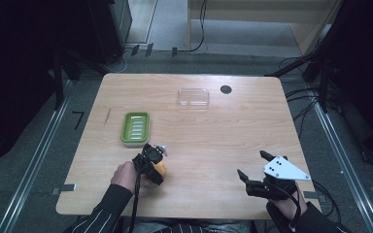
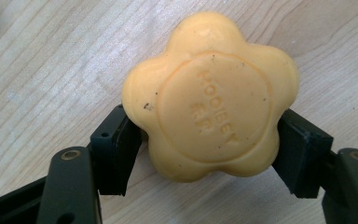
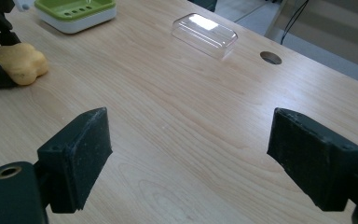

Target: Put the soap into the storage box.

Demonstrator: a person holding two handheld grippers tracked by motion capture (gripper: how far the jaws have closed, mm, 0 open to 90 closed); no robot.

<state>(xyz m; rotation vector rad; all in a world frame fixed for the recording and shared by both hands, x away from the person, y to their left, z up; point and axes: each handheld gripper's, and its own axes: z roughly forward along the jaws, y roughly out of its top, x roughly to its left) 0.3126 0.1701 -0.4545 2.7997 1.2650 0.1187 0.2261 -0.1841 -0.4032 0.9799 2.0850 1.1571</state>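
Observation:
A yellow flower-shaped soap [image 2: 209,98] lies on the wooden table [image 1: 209,141], near its front left. My left gripper [image 1: 155,166] is shut on the soap; both black pads [image 2: 116,149] press against its opposite sides. The same soap [image 1: 161,169] peeks out from under the gripper in the high view, and the soap [image 3: 21,63] lies at the far left in the right gripper view. My right gripper [image 1: 251,163] rests near the table's front right corner, open wide, with nothing but bare wood between its pads [image 3: 79,149].
A green and white soap dish [image 1: 136,127] stands just beyond the left gripper. A clear plastic lid [image 1: 193,97] lies farther back at the middle, next to a round cable hole [image 1: 226,89]. Cables and rails run along the floor around the table.

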